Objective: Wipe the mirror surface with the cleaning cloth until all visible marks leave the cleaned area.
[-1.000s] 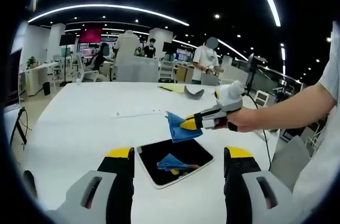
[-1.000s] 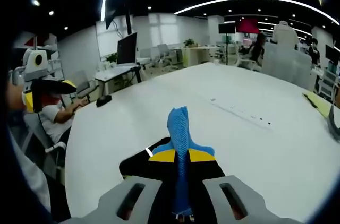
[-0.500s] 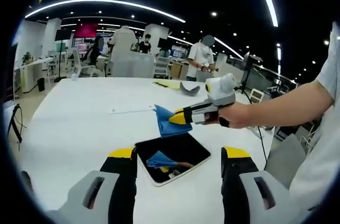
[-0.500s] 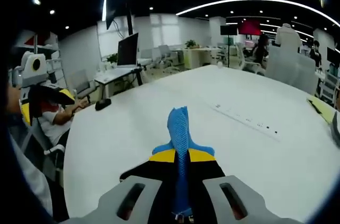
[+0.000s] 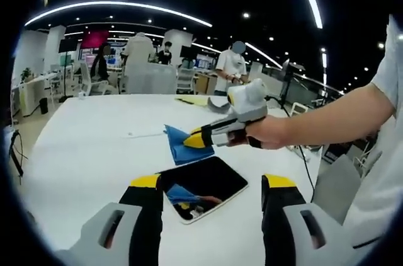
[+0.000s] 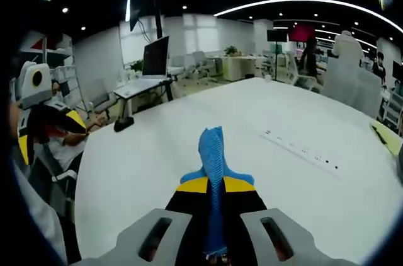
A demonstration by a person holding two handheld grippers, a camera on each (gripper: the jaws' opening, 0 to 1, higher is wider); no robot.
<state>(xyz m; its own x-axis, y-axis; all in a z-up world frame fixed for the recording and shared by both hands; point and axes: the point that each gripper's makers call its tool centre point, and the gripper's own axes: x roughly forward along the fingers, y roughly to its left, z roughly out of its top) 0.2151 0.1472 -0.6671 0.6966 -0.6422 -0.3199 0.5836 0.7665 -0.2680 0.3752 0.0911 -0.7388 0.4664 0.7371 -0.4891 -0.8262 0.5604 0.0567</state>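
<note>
A dark rectangular mirror (image 5: 201, 186) lies flat on the white table (image 5: 88, 152), just ahead of my left gripper (image 5: 211, 184), whose jaws stand wide apart with nothing between them. My right gripper (image 5: 192, 140) comes in from the right, held by a hand, above the mirror's far edge. It is shut on a blue cleaning cloth (image 5: 179, 145) that hangs over the table. In the right gripper view the cloth (image 6: 212, 159) sticks up from between the shut jaws of the right gripper (image 6: 213, 184), which hide the mirror. The cloth's reflection shows in the mirror glass.
A yellow sheet and a grey curved object (image 5: 218, 106) lie at the table's far end. Several people stand beyond the table among desks and chairs. A desk with a monitor (image 6: 154, 58) stands off the table's far left edge in the right gripper view.
My right gripper with the cloth has shifted left and a little farther across the mirror's far edge. The left gripper has stayed open over the near side.
</note>
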